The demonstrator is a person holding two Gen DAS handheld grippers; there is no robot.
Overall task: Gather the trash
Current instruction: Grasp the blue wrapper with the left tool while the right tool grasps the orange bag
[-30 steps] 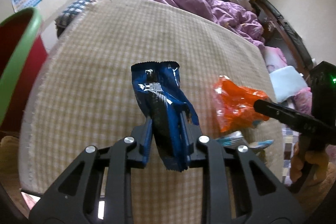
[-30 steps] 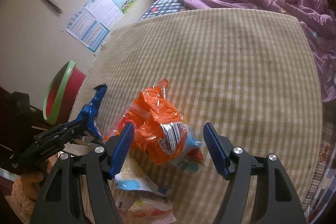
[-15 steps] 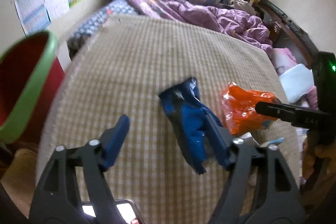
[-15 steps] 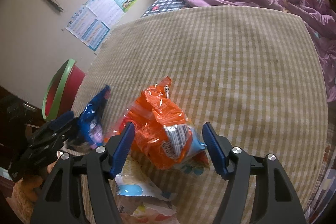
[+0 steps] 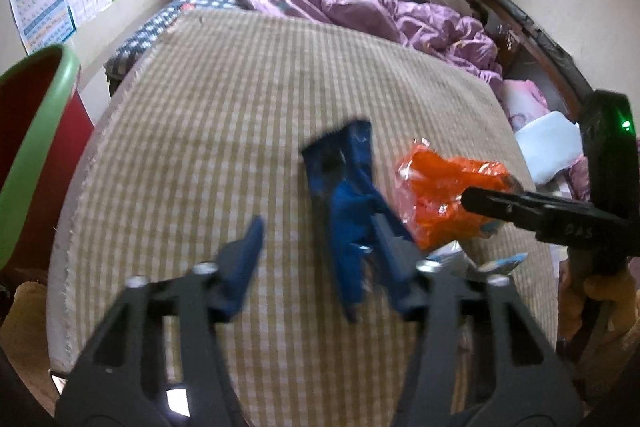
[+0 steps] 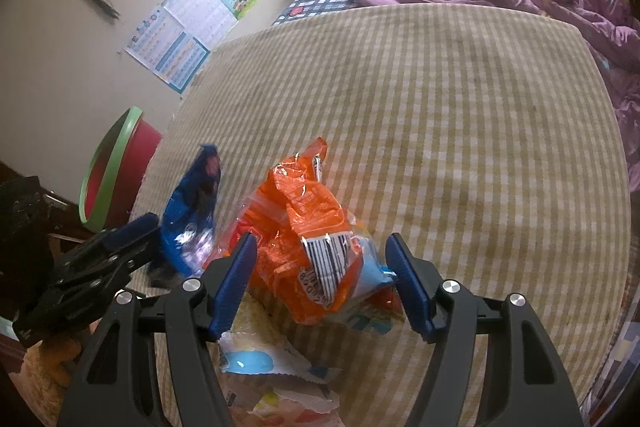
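A blue snack wrapper point(image 5: 346, 203) leans against the right finger of my left gripper point(image 5: 320, 251), whose jaws stand wide open over the checked bed cover point(image 5: 240, 99); it also shows in the right wrist view point(image 6: 192, 211). An orange snack bag point(image 6: 308, 239) lies between the open fingers of my right gripper point(image 6: 322, 275); the jaws are apart from it on both sides. The orange bag also shows in the left wrist view point(image 5: 444, 195). A red bin with a green rim point(image 5: 36, 147) stands at the left edge of the bed, also in the right wrist view point(image 6: 114, 167).
More wrappers, white and light blue point(image 6: 260, 363), lie near the front bed edge under my right gripper. A purple quilt point(image 5: 360, 3) is heaped at the far end. Posters point(image 6: 192, 27) hang on the left wall. The other gripper point(image 5: 560, 211) is at right.
My left gripper has opened from shut on the blue wrapper; the wrapper now hangs loose against its right finger. The view has pulled back slightly. My right gripper stays open around the orange bag.
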